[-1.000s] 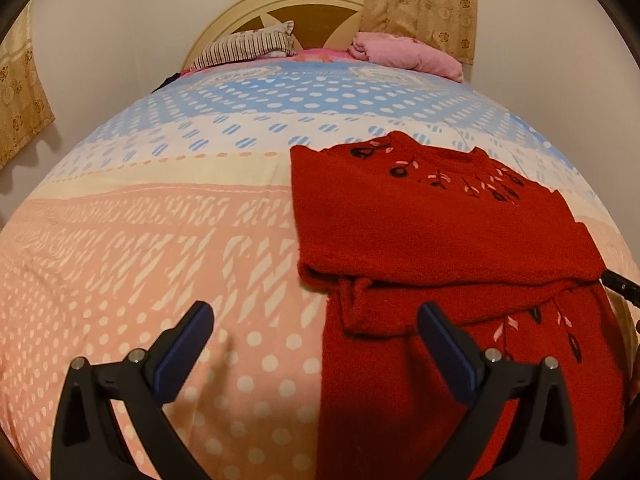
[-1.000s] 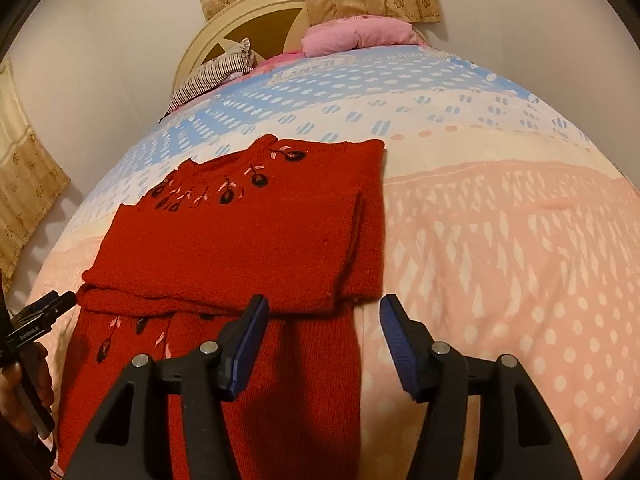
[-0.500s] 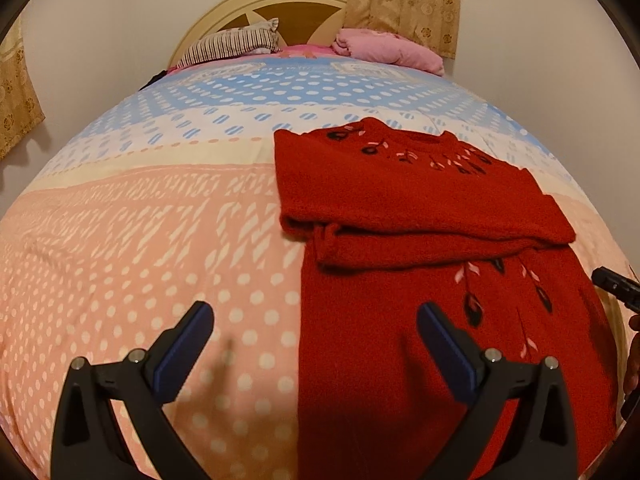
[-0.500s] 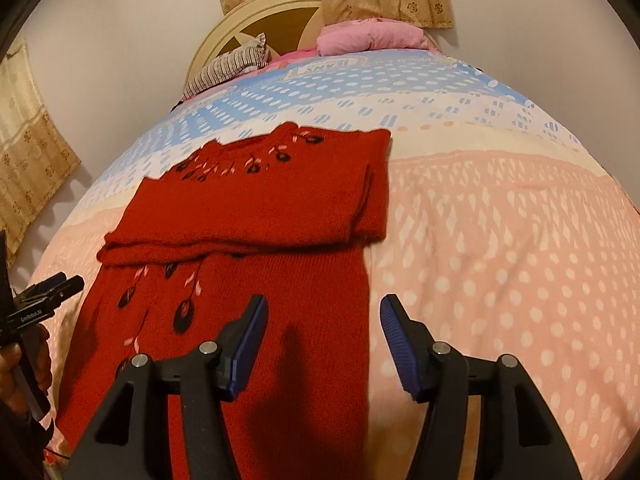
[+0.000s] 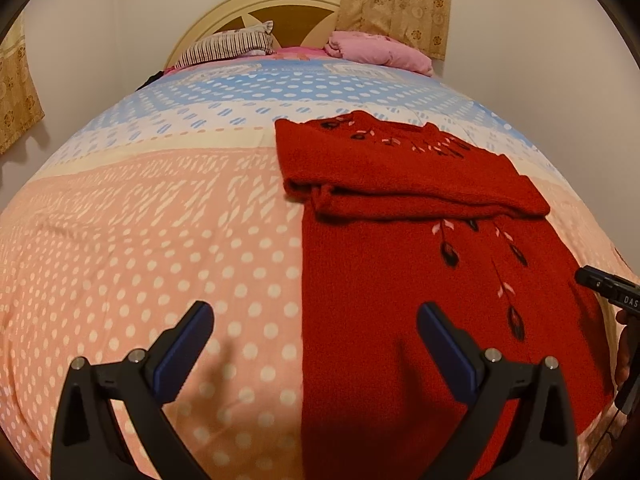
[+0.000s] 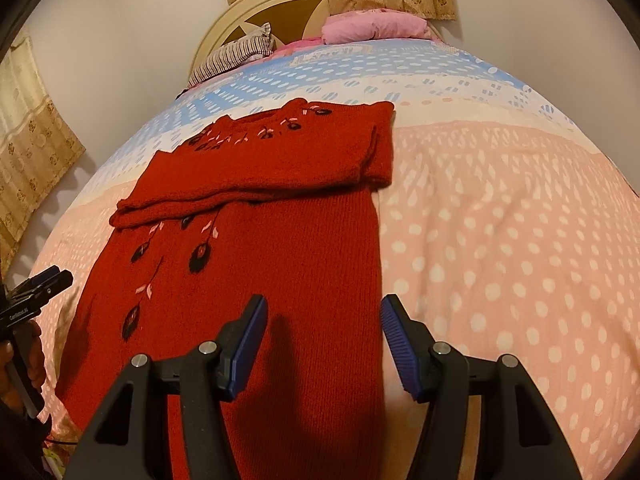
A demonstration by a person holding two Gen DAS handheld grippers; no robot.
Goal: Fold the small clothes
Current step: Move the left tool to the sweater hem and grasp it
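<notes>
Right now the red sweater (image 5: 420, 300) lies flat on the dotted bedspread (image 5: 160, 240), its sleeves folded across the chest. Both the left gripper (image 5: 312, 344) and the right gripper (image 6: 320, 340) hover above its lower part, jaws spread, pinching nothing.

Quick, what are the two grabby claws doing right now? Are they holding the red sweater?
Left gripper: jaws open, holding nothing.
Right gripper: jaws open, holding nothing; the red sweater lies loose on the bed.
</notes>
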